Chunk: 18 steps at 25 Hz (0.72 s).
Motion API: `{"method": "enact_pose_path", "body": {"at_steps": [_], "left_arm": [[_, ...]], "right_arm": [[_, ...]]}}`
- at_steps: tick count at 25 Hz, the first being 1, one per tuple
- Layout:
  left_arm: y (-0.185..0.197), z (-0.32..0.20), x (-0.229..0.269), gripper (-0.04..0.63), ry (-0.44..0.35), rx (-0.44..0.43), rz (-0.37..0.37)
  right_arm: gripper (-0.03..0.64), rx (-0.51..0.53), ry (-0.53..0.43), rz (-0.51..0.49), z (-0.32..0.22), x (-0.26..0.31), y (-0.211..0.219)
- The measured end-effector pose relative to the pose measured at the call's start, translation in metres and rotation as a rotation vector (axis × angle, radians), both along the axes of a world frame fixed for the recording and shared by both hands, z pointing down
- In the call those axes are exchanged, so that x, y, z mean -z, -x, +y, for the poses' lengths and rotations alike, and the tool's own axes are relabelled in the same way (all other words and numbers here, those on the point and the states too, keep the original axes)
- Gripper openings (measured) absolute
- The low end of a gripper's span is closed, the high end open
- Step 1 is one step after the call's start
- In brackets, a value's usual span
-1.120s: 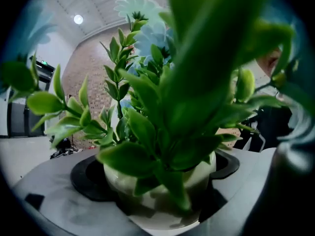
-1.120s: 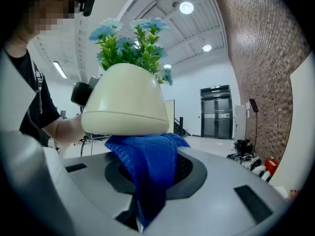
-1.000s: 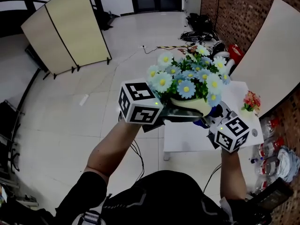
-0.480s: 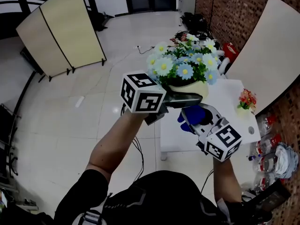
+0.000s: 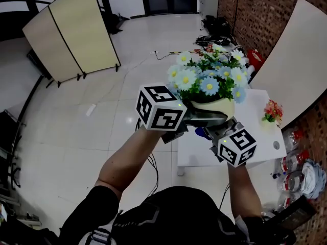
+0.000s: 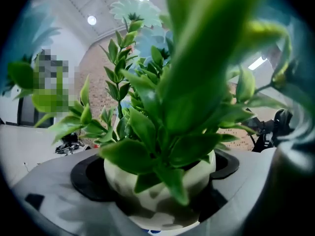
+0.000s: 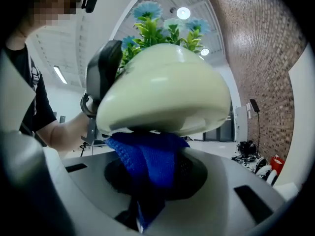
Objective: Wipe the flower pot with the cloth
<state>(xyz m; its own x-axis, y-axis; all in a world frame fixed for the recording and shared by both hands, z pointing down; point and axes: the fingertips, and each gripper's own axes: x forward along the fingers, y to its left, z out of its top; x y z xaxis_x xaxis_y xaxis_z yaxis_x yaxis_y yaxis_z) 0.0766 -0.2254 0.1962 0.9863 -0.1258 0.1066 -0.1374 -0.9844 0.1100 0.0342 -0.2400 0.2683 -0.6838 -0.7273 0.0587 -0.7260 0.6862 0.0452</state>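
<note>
**Pot held up high so the cloth can rub its bottom**

Nearest are the person's two arms, each holding a pair of tongs. The left tongs (image 5: 207, 118) are closed around the flower pot (image 5: 217, 106). Their two jaws hug the round cream sides, one on each side. They hold the pot up in the air, above the table and not on it. I think this is so the bottom of the pot is free to reach.

The right tongs (image 5: 217, 135) sit just under the pot, pointing up. They are closed tight on the blue cloth (image 7: 147, 156). The cloth bunches out of the jaws and its top presses against the underside of the pot. So the wiping looks to be going on right now, down at the base.

The blue and white flowers (image 5: 209, 80) and green leaves stand upright in the pot. It seems to be held level so nothing tips out.

Below and to the right is a white table (image 5: 199, 147). A small bunch of red flowers (image 5: 273, 110) stands near its far right corner.

Farther away, the floor (image 5: 102, 121) is pale and shiny. A tan folding screen (image 5: 76, 32) stands at the far left. A red brick wall (image 5: 260, 9) runs along the far right.
</note>
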Motion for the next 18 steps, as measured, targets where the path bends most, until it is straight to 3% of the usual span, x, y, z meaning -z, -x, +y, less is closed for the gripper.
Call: {"method": "enact_pose_path", "body": {"at_steps": [5,11,18], "left_arm": [[0.003,-0.021,-0.003,0.551,-0.035,0.093,-0.008],[-0.001,-0.054,-0.016,0.550,-0.002,0.181,0.001],[-0.014,-0.025,-0.009,0.550,0.000,0.109,0.038]], "right_arm": [[0.081,0.037,-0.035,-0.021,0.021,0.003,-0.007],[0.081,0.037,-0.035,-0.021,0.041,0.006,-0.015],[0.081,0.019,-0.004,-0.020,0.030,-0.004,-0.013]]}}
